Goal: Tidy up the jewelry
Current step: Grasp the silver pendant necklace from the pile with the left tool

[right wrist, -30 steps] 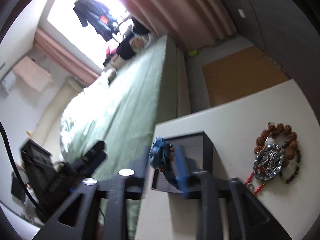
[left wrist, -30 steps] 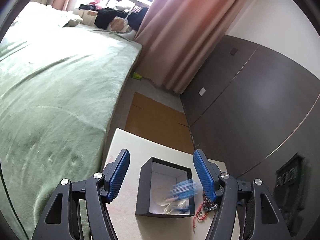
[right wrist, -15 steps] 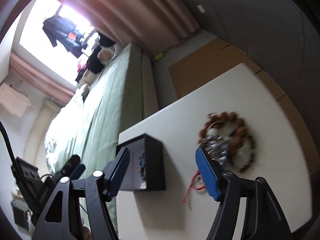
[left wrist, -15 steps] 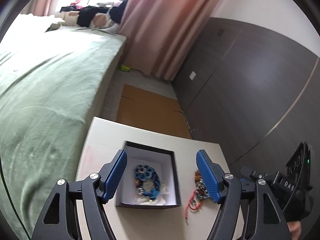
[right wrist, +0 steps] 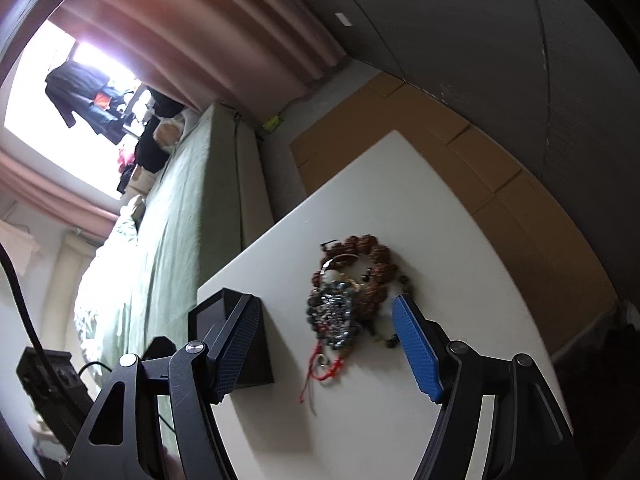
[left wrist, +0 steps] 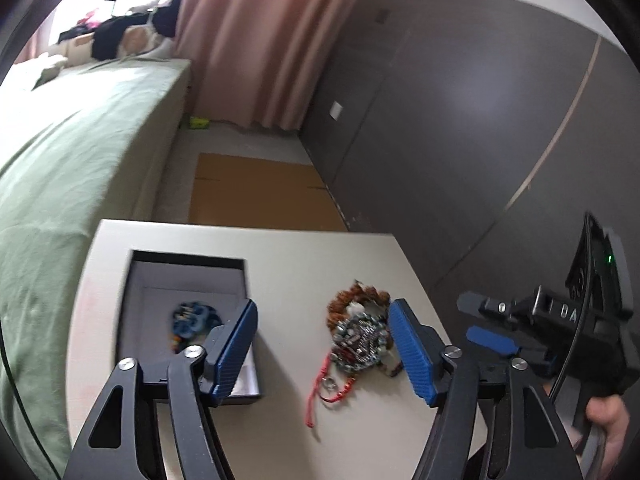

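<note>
A black open box (left wrist: 136, 280) with a white lining sits on the left of the white table (left wrist: 304, 256). A blue bead bracelet (left wrist: 194, 318) lies inside it. A pile of jewelry (left wrist: 358, 330) lies to its right: brown bead bracelet, grey-silver beads, red cord. My left gripper (left wrist: 324, 350) is open and empty above the table, just before the pile. My right gripper (right wrist: 326, 346) is open and empty, its fingers either side of the pile (right wrist: 340, 304). The box (right wrist: 240, 344) shows at its left finger. The right gripper also shows in the left wrist view (left wrist: 494, 340).
A bed with a green cover (left wrist: 68, 160) runs along the table's left side. Flat cardboard (left wrist: 260, 196) lies on the floor beyond the table. A dark wall panel (left wrist: 460, 120) stands to the right, pink curtains (left wrist: 256, 40) at the back.
The right gripper let the blue bracelet go into the box, opened, and swung right over the jewelry pile. The left gripper shifted right, from over the box toward the pile.
</note>
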